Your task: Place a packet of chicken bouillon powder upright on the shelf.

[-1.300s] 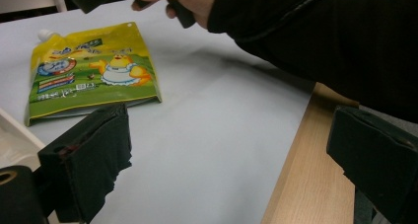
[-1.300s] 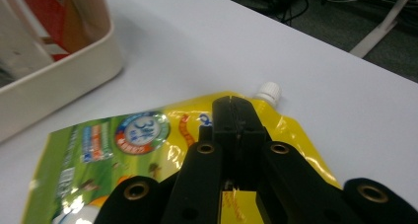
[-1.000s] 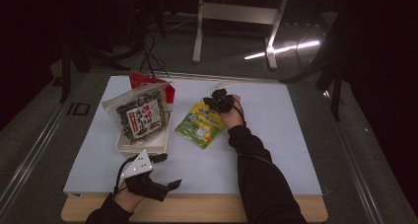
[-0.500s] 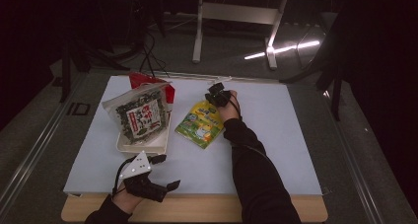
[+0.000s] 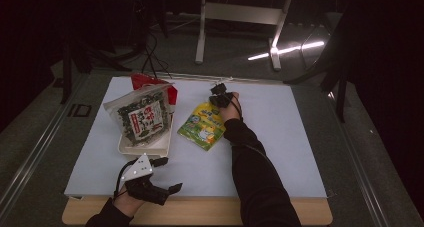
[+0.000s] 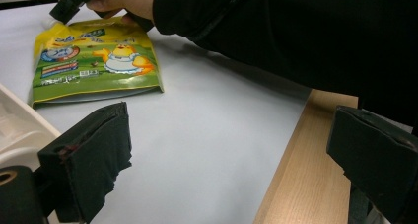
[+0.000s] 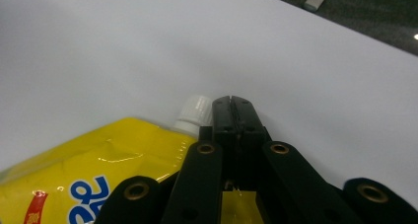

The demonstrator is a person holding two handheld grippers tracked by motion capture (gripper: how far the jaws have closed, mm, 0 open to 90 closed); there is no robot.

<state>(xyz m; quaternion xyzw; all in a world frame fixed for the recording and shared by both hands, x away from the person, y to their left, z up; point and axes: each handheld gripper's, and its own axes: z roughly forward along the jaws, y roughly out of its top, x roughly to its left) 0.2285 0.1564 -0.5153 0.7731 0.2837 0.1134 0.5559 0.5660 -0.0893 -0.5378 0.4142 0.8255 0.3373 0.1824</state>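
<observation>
Probably soft, floppy & light, the yellow pouch (image 7: 93, 184); right hand-held gripper (image 7: 232, 103) fully closed, empty, beside its stiff white cap (image 7: 194, 113) – grab there.

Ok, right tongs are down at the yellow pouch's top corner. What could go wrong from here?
1. The right tongs look shut beside the white cap, and whether they pinch the yellow pouch is unclear; a lift may leave it behind.
2. A corner-only hold could let the pouch swing or slip.
3. Dragging it left might bump the seaweed bag leaning on the white tray.
</observation>
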